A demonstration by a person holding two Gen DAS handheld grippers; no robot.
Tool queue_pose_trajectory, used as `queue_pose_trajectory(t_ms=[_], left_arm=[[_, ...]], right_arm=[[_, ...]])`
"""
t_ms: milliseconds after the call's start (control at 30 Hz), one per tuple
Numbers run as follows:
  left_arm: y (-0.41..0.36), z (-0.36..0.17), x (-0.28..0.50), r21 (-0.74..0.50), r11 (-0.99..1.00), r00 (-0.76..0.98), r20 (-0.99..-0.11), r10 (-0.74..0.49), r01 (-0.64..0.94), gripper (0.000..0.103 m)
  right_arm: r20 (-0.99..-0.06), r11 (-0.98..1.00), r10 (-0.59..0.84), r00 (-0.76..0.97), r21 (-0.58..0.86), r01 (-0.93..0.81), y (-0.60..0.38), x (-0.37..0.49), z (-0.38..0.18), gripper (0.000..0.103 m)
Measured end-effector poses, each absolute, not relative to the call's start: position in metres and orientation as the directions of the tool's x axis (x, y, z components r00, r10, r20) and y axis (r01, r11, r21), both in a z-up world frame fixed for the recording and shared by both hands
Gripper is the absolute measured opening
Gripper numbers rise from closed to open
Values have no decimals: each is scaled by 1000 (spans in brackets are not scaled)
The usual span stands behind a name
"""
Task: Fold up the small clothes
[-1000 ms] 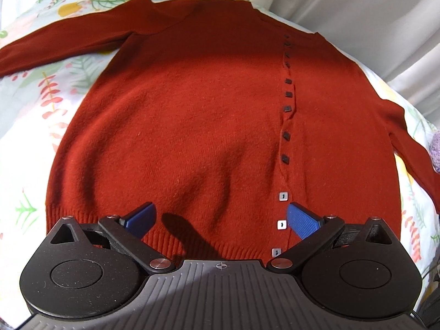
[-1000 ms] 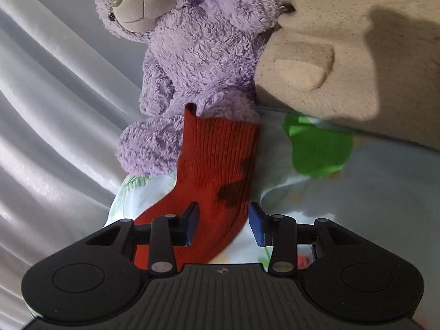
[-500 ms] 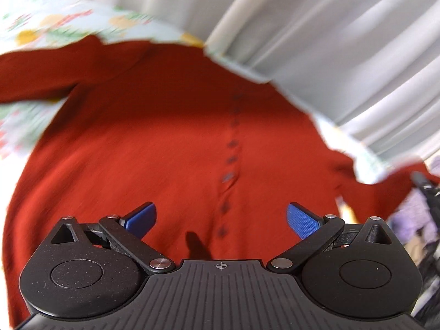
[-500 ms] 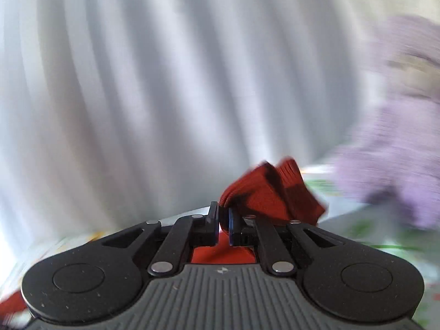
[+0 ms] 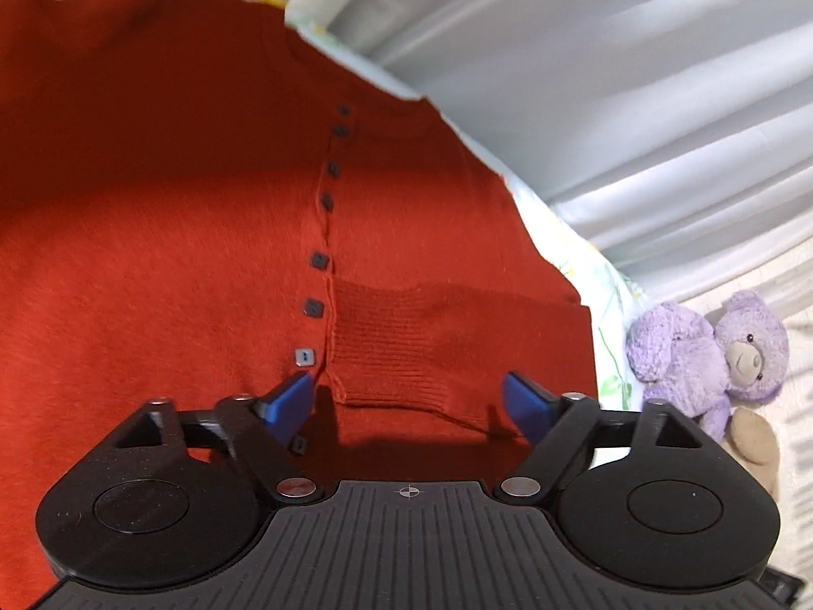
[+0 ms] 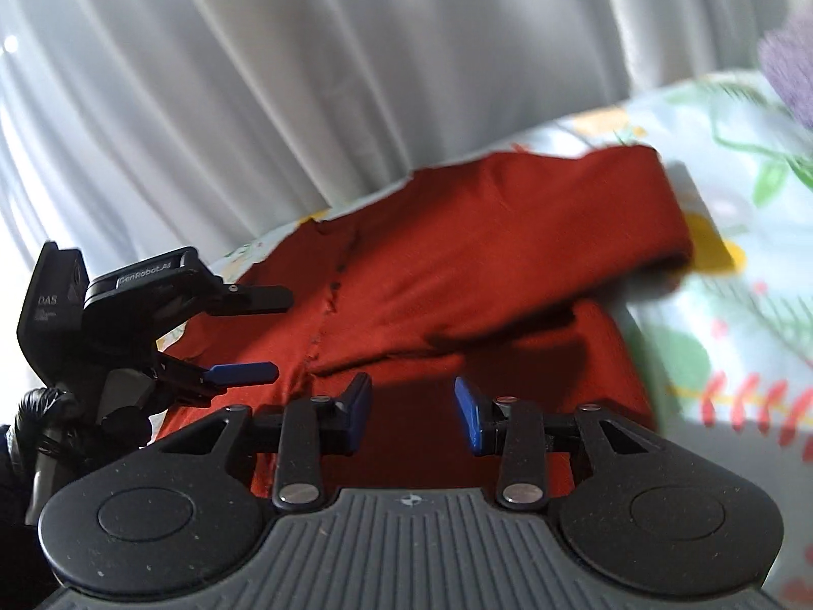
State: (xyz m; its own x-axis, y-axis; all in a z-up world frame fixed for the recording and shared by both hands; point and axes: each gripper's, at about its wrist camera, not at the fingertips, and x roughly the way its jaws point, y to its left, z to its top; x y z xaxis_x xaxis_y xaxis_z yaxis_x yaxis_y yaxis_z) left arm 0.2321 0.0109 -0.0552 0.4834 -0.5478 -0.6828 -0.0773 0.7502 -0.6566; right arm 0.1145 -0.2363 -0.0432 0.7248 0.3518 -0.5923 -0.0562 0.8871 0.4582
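Cardigan (image 5: pixel 167 234) lies flat on the bed, sleeve (image 6: pixel 508 249) laid across its front (a first fold, I judge), my right gripper (image 6: pixel 411 414) opening empty over it, left gripper (image 5: pixel 406 396) closing, nothing pinched.

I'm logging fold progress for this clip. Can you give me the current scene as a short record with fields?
garment: red cardigan, spread flat on floral bedsheet
sleeve: one sleeve folded across the body, cuff beside the button row
left gripper: jaws closing, nothing between them, over the cuff
right gripper: jaws opening, nothing between them, over the cardigan
nearby: purple teddy bear at the bed's edge
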Motion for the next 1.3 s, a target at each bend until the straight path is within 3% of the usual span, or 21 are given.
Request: queue_pose_trajectory(t_ms=[133,333,433,467,500,667,800,933,1067,1133,1233,1300], left_arm=[[-2,-65,240,-623,776,448,-724,-525,-98,79],[-4,-72,252,-633,764,443,-725,-528,-124,65],[-7,-77,260,-620,770,439,-739,-511,-148,32],[-7,-80,263,-622,767,432,-741,-513,-156,15],[-9,-83,267,-620,768,417,-749,-516,-164,11],[-6,-76,276,-615,777,435,-741,-512,-133,9],[5,-25,273,-621,784,567,-641,-518,14,9],[21,9,273,-384,918,666,-659,-350,103,9],[51,-14,288,-169,985,656,-747,-109,-28,9],[68,-31,295,-191,978,620,-779,-97,-87,9],[88,-52,299,-318,939,597,-781,-182,-129,11],[101,-64,299,-386,911,591,-772,-234,-143,26]], right_arm=[[-609,864,334,720,503,25,-249,110,-55,36],[-602,847,323,731,528,61,-255,108,-61,35],[-600,844,326,730,533,62,-255,111,-58,35],[-597,842,329,732,536,58,-256,112,-57,35],[-595,843,331,732,536,54,-256,113,-56,35],[-611,852,322,723,520,60,-259,124,-58,35],[-624,865,284,728,494,86,-269,135,-58,35],[-638,895,217,739,432,110,-278,148,-52,35],[-645,905,199,738,410,115,-286,165,-44,35],[-649,904,203,733,412,114,-290,175,-42,35],[-652,906,211,729,410,105,-292,189,-40,35],[-653,908,212,727,406,100,-292,198,-40,35]])
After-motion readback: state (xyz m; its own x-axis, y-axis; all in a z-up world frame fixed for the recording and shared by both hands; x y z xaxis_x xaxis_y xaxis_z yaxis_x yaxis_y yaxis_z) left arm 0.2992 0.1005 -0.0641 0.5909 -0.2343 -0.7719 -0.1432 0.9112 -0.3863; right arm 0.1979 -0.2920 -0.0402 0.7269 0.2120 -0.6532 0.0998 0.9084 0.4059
